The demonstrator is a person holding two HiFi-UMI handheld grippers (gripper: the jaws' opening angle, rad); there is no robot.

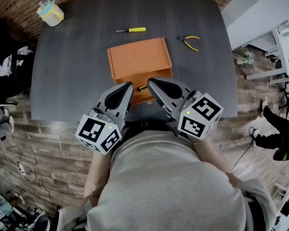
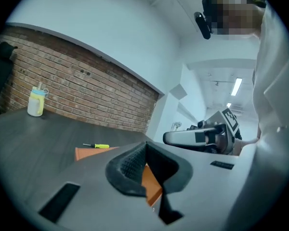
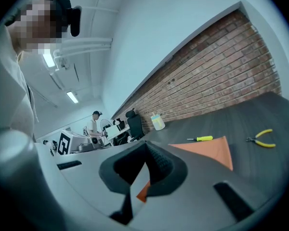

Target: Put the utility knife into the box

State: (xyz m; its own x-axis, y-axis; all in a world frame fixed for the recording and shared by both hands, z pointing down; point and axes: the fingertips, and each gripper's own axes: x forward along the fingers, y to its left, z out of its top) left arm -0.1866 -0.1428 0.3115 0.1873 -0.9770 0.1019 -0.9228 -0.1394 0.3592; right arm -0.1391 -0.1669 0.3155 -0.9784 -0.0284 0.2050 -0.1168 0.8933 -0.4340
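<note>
The orange box (image 1: 138,61) sits mid-table, its flat top facing up. A small yellow and black piece, apparently the utility knife (image 1: 142,87), shows against the box's near side between the two gripper tips. Whether it lies in the box or on the table I cannot tell. My left gripper (image 1: 129,85) and right gripper (image 1: 151,82) hover close together over the near edge of the box, both shut with nothing held. The left gripper view shows shut jaws over the box (image 2: 152,181). The right gripper view shows the same over the box (image 3: 207,150).
A yellow-handled screwdriver (image 1: 131,30) lies beyond the box, and yellow-handled pliers (image 1: 189,41) lie at the far right. A pale lidded cup (image 1: 50,12) stands at the far left corner. The dark table (image 1: 67,81) ends close to the person's body.
</note>
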